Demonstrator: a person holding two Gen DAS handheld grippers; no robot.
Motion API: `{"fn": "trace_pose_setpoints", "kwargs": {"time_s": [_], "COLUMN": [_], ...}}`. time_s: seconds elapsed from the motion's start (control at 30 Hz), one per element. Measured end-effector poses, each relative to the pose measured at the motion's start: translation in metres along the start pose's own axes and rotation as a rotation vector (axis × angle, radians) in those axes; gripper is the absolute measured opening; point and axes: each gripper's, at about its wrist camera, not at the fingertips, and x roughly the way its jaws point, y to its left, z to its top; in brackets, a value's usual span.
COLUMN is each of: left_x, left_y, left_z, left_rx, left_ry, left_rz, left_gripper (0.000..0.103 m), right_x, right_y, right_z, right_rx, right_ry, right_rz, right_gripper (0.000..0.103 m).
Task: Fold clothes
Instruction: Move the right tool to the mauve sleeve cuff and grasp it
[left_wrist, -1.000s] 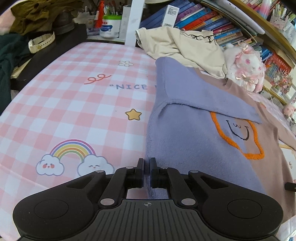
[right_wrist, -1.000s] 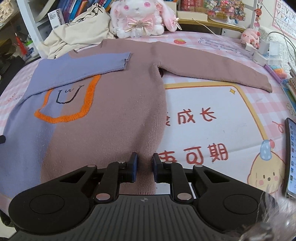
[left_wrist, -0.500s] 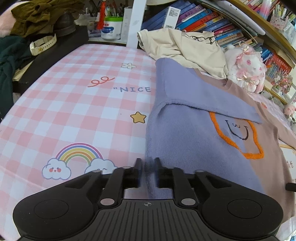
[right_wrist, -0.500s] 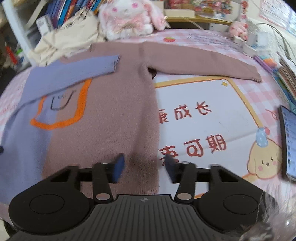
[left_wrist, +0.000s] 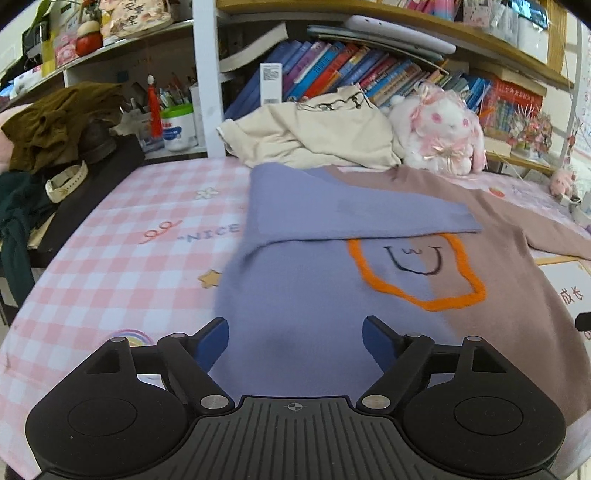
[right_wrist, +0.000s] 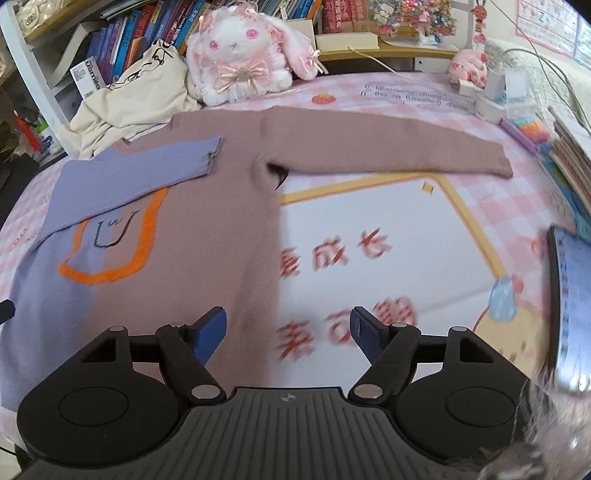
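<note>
left gripper: mine, fingers wide, over sweater purple half
right gripper: mine, fingers wide, over sweater's right edge
purple sleeve: folded across sweater chest

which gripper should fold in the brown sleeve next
Right, probably. The right gripper is open over the sweater's brown side, facing the outstretched brown sleeve; the left gripper hangs over the purple side.

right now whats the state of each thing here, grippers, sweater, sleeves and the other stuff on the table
left gripper: open, holds nothing
right gripper: open, holds nothing
sweater: spread flat, front up
purple sleeve: folded across the chest
brown sleeve: stretched straight out, not yet folded
cream garment: crumpled, unfolded
plush rabbit: sitting upright
tablet: screen lit
</note>
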Motion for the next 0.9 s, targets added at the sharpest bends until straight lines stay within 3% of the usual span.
{"fn": "trace_pose_setpoints", "kwargs": {"time_s": [0.23, 0.53, 0.73, 0.9], "left_x": [0.003, -0.023, -0.031, -0.035], "left_y": [-0.061, -0.135, -0.173, -0.194], "left_z": [0.007, -0.01, -0.007, 0.001], "left_rx": [-0.114, -0.172, -0.058, 0.003], "left_ry": [0.024, 0.038, 0.035, 0.008], "left_rz": [0.042, 0.189, 0.21, 0.189], "left_gripper": [0.083, 0.083, 0.084, 0.084], "right_x": [0.011, 0.025, 0.029, 0.034], "right_y": [-0.057, -0.105, -0.129, -0.138], "right_z": [0.034, 0.062, 0.072, 0.073], "right_rx": [-0.043, -0.13, -0.113, -0.073], "right_ry": [0.012, 0.046, 0.054, 0.069], "right_rz": [0.057, 0.179, 0.235, 0.23], "right_gripper": [0.075, 0.075, 0.076, 0.076]}}
